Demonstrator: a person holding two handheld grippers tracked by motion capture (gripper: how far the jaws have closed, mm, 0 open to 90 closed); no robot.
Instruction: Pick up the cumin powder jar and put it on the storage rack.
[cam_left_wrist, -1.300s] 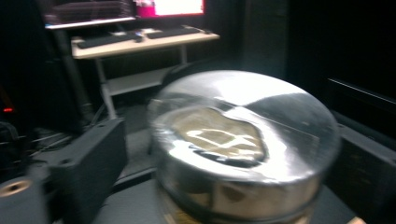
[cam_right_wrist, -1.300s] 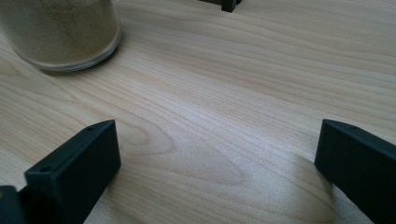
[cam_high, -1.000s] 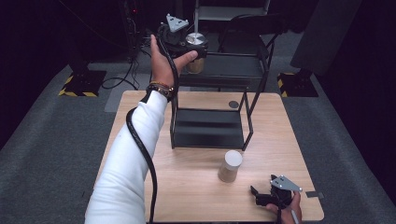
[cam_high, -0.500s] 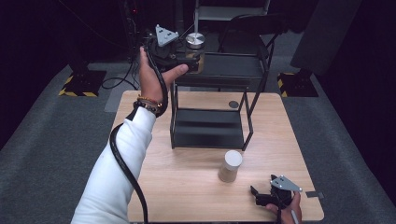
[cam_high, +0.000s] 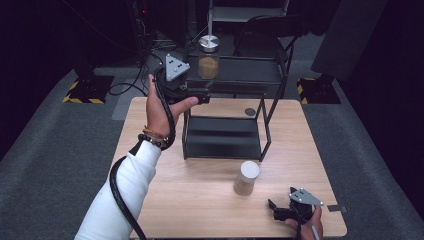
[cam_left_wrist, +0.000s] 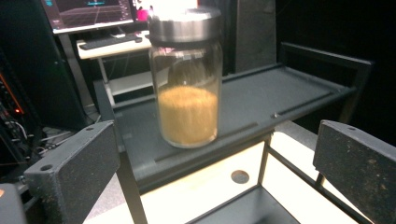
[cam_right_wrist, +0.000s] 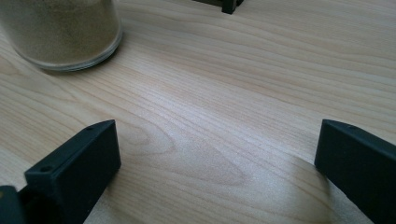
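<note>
Left gripper view: jar (cam_left_wrist: 187, 74) holds brown powder (cam_left_wrist: 187, 114).

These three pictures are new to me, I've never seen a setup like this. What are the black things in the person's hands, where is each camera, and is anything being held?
No robot here: a person holds a hand-operated two-jaw gripper in each hand. The high view looks down on a wooden table from above the person's side. The left gripper is raised beside the top of a black two-level shelf rack; the right gripper rests low near the table's front corner.

The other two pictures come from cameras riding on the grippers, looking out between their black jaws. The left gripper view faces a metal-lidded glass jar of brown grains standing on the rack's top shelf, with the jaws wide apart and not touching it. The right gripper view shows open jaws over bare wood, with a second jar of similar grains at its upper left. Nothing is held.
</note>
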